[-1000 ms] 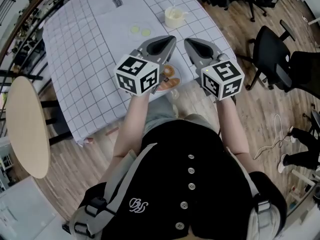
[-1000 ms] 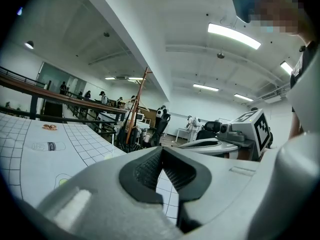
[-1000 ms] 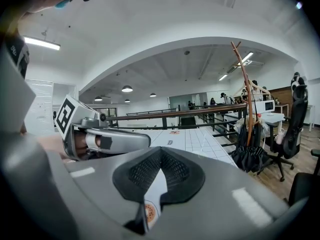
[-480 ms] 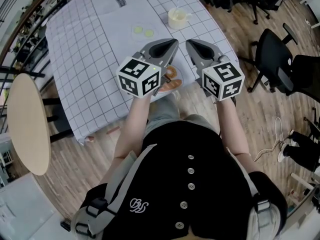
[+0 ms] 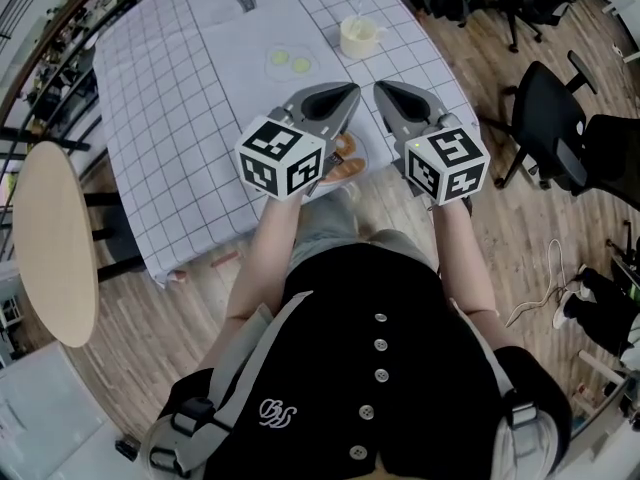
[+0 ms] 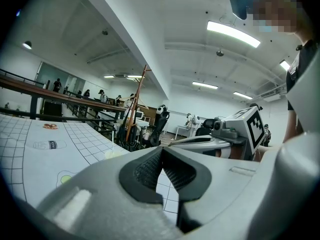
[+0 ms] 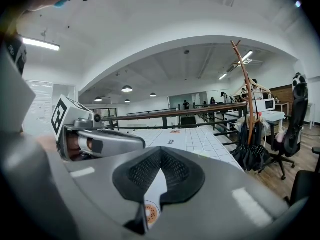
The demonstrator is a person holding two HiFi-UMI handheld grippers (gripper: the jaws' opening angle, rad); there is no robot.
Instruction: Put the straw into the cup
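Left gripper [image 5: 347, 92]: my fingers are pressed together with nothing between them, and I hold it above the near edge of the table [image 5: 180, 118].
Right gripper [image 5: 381, 89]: its fingers are closed the same way and empty. It sits just beside the left one, the tips near each other.
Straw [image 5: 361, 6]: it stands in the cup [image 5: 358, 38], long axis close to upright, lower end inside and upper end pointing up past the rim.
Cup: on the far right part of the checked cloth, well apart from both my grippers.
Plate [image 5: 364, 153]: below my tips, with a doughnut on it.
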